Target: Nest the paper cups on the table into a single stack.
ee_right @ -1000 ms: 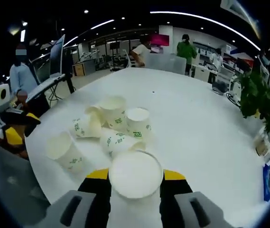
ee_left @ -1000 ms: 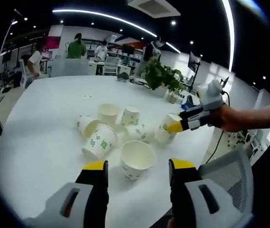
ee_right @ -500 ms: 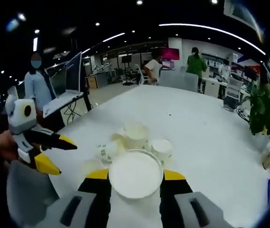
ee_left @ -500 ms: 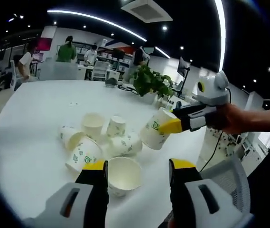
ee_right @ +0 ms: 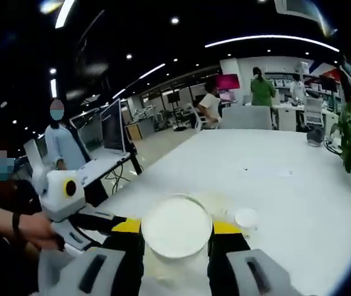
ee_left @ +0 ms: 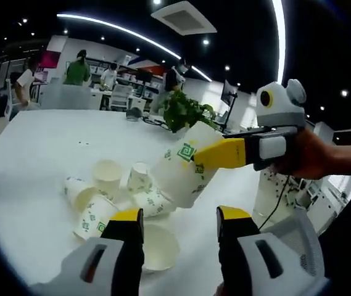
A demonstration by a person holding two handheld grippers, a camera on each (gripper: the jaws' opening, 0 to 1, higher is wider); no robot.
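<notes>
The right gripper has its yellow-tipped jaws pressed against both sides of a paper cup, whose open white mouth faces the camera in the right gripper view. In the left gripper view that same gripper comes in from the right, carried in a person's hand, and the held cup hangs tilted in the air above the cluster of loose cups, its green-printed side showing. The left gripper has its jaws spread apart with nothing between them, poised over an upright cup that stands near the edge of the white table closest to the person. In the right gripper view the left gripper shows at the left, gripped by the person's other hand, its jaws parted. Behind the upright cup, the rest of the cups sit bunched together toward the near side of the table: one lying on its side at the left of the group, another tipped over beside it, and two standing ones a little further in. A leafy potted plant stands at the table's far right edge. Beyond the table several people work at desks in the open office, and a person in a light top stands off the table's left side next to a monitor.
</notes>
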